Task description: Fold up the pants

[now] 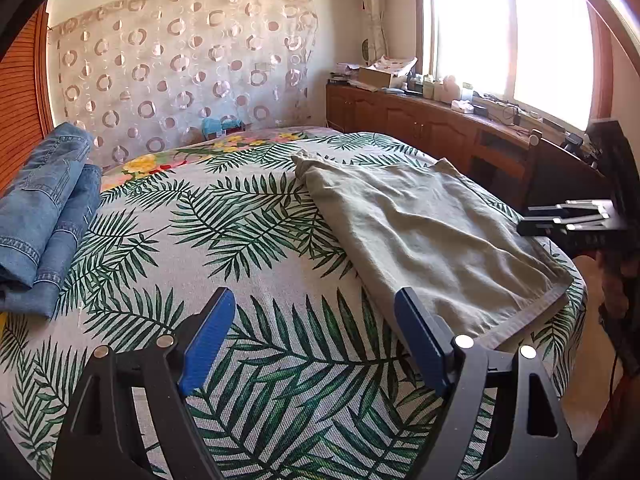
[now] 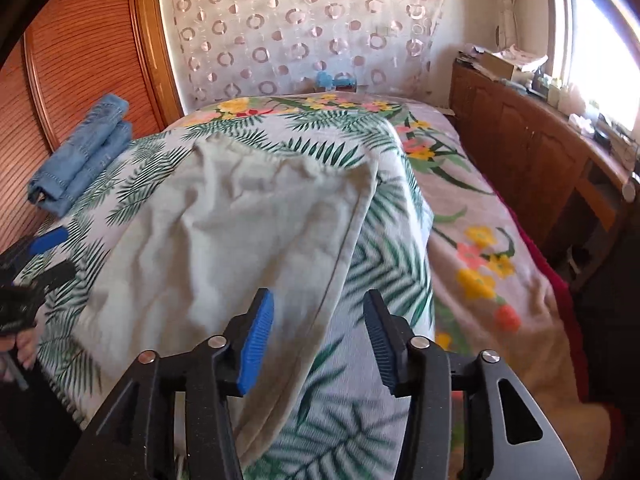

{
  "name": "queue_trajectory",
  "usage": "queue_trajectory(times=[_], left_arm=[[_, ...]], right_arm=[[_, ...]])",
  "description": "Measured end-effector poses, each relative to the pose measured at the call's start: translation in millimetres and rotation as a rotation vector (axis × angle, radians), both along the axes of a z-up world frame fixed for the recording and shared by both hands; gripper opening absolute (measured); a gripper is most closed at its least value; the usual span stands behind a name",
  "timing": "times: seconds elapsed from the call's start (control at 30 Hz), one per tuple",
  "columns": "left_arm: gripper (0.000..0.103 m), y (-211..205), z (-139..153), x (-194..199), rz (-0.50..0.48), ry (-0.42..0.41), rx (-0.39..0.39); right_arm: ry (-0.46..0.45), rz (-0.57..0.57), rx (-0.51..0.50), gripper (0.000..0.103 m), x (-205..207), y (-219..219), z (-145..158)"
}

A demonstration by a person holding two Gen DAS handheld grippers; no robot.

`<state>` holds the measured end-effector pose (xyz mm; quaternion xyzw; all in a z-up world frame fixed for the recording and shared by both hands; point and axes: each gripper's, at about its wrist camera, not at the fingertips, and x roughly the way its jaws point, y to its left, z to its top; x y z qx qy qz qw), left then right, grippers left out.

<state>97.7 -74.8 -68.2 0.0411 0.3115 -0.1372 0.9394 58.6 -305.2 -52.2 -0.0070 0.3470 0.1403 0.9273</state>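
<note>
Pale green pants [image 1: 432, 236] lie folded flat on the palm-leaf bedspread [image 1: 248, 216], toward the window side, probably laid there for a further fold. Left gripper [image 1: 316, 320] hovers beside their near edge, jaws wide apart, empty. Right gripper [image 2: 318, 320] likewise spread, holding nothing, over the hem. Folded jeans [image 1: 48, 216] sit well apart. No readable writing anywhere.

A home bedroom — a bed [image 1: 280, 240] under a palm-leaf spread [image 2: 380, 240] fills most of it. A circle-patterned curtain [image 1: 180, 60] hangs on the far wall, a cluttered wooden sideboard [image 1: 420, 120] runs below a bright window [image 1: 512, 32], and folded jeans [image 1: 44, 216] lie near a slatted wooden door [image 2: 80, 60].
</note>
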Motion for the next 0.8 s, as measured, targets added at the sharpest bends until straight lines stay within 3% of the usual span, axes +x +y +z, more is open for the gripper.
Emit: queue_trajectory(times=[0.33, 0.4, 0.57, 0.8], left_arm=[[0.083, -24.0, 10.2, -16.8, -0.134, 0.038, 0.017], [0.078, -29.4, 8.8, -19.1, -0.159, 0.044, 0.026], [0.053, -42.7, -1.9, -21.7, -0.226, 0.103, 0.032], [0.049, -51.3, -11.4, -20.5, -0.273, 0.16, 0.055]], right_arm=[[0.01, -0.025, -0.047, 0.051, -24.4, 0.4, -11.1], [-0.008, -0.028, -0.059, 0.051, -27.7, 0.1, -10.6], [-0.036, -0.025, -0.053, 0.059, -28.1, 4.5, -13.2], [-0.01, -0.044, -0.059, 0.063, -24.3, 13.2, -14.9]])
